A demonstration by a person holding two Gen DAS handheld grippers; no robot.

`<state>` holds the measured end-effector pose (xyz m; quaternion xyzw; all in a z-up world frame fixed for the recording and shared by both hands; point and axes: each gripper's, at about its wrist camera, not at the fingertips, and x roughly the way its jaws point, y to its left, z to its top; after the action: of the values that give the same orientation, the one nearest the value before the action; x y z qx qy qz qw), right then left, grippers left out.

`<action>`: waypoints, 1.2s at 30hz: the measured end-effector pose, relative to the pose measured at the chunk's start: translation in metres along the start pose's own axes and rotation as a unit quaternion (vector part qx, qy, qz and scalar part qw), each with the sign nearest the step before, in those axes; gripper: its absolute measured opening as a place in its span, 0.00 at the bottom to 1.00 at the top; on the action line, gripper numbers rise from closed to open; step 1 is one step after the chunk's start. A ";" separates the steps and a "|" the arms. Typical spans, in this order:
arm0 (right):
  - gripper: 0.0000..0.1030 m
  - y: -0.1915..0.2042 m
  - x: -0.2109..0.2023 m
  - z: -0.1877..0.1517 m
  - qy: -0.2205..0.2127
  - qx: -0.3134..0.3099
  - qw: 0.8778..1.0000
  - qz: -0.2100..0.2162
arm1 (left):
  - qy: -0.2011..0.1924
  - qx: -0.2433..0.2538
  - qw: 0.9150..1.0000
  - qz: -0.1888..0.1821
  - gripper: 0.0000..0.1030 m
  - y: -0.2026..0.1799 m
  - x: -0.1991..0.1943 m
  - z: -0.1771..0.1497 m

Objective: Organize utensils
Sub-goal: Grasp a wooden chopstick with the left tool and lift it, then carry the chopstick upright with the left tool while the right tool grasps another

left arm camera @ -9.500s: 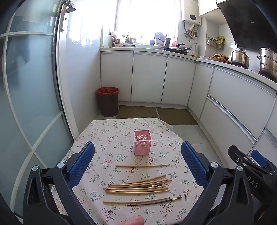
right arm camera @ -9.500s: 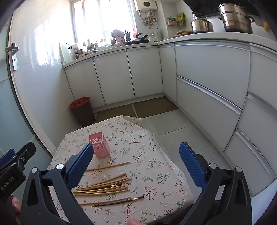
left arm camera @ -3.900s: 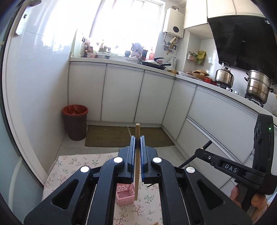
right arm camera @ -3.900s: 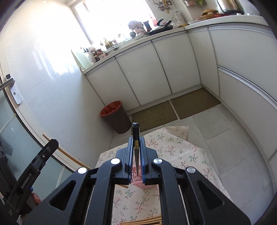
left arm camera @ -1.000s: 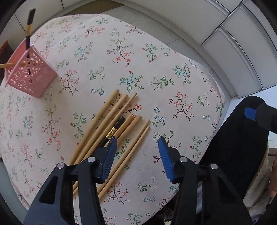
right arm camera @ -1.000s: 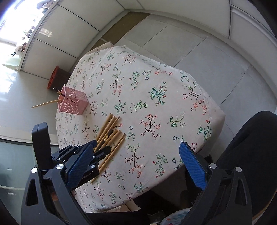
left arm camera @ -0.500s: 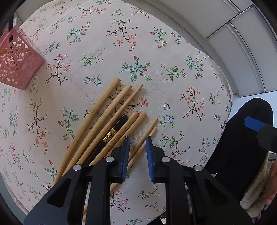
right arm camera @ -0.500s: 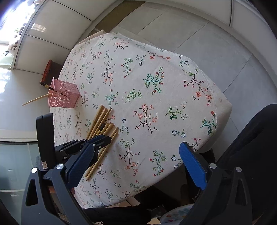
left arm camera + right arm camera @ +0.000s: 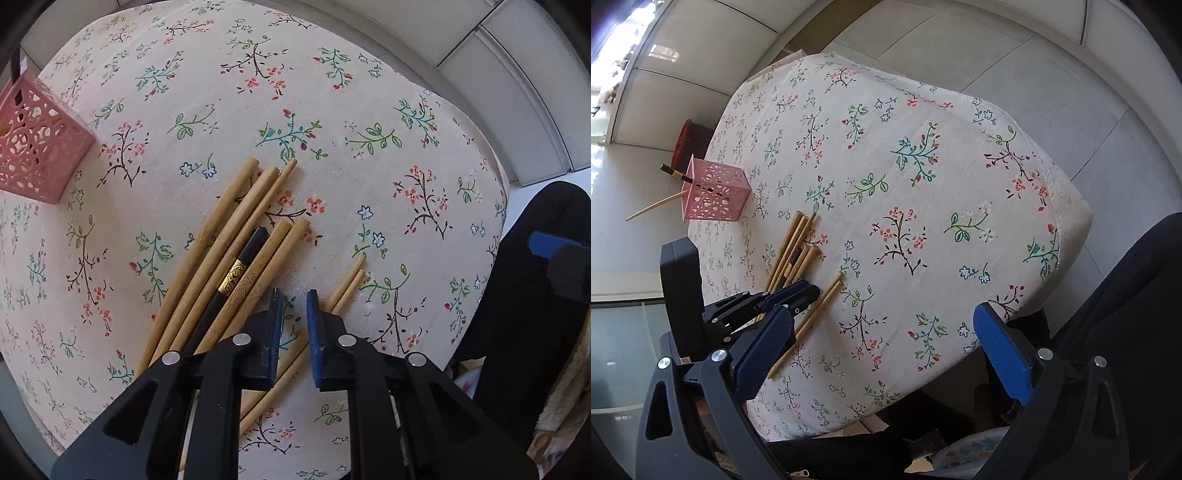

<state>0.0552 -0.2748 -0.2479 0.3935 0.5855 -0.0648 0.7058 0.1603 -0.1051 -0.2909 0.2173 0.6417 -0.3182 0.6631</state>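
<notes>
Now my left gripper low over smooth round bamboo chopsticks on floral cloth, jaws narrow w/ nothing between, right gripper wide, lattice pink basket apart.

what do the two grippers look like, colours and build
Both match: the left gripper and right gripper have angular black plastic arms with triangular cut-outs, silver round pivot bolts, and flat blue textured pads on the fingertips. No cables show. In the right wrist view the left one carries a tall black block behind.
</notes>
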 end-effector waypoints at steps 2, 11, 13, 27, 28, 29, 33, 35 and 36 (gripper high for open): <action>0.93 0.001 0.000 0.000 -0.002 -0.002 1.000 -0.001 | -0.011 -0.004 1.000 -0.003 0.13 0.003 -0.007 -0.001; 0.93 -0.002 0.002 0.001 0.004 0.002 1.000 -0.002 | 0.008 0.009 1.000 -0.018 0.15 0.004 -0.006 -0.004; 0.93 -0.002 0.004 0.001 0.005 0.003 1.000 -0.002 | 0.012 0.006 1.000 -0.021 0.18 0.002 -0.004 -0.006; 0.93 0.013 0.039 -0.013 0.054 0.053 0.997 -0.006 | -0.061 -0.003 0.998 0.026 0.05 -0.010 -0.045 -0.023; 0.93 0.020 0.045 -0.014 0.055 0.049 0.997 -0.011 | -0.082 -0.008 0.996 0.024 0.05 -0.007 -0.061 -0.028; 0.93 0.028 0.051 -0.016 0.052 0.045 0.997 -0.017 | -0.100 -0.014 0.995 0.024 0.05 -0.004 -0.075 -0.033; 0.92 0.059 0.076 -0.021 0.042 0.001 0.997 -0.061 | -0.158 -0.038 0.986 0.027 0.05 -0.002 -0.112 -0.058; 0.89 0.067 0.087 -0.023 0.038 -0.012 0.995 -0.092 | -0.177 -0.050 0.982 0.031 0.05 0.005 -0.126 -0.071; 0.84 0.070 0.096 -0.024 0.043 -0.019 0.993 -0.110 | -0.185 -0.053 0.981 0.033 0.05 0.010 -0.133 -0.077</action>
<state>0.1040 -0.1766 -0.2986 0.3159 0.6561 -0.1139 0.6759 0.1159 -0.0258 -0.1663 0.1404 0.5168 -0.2962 0.7909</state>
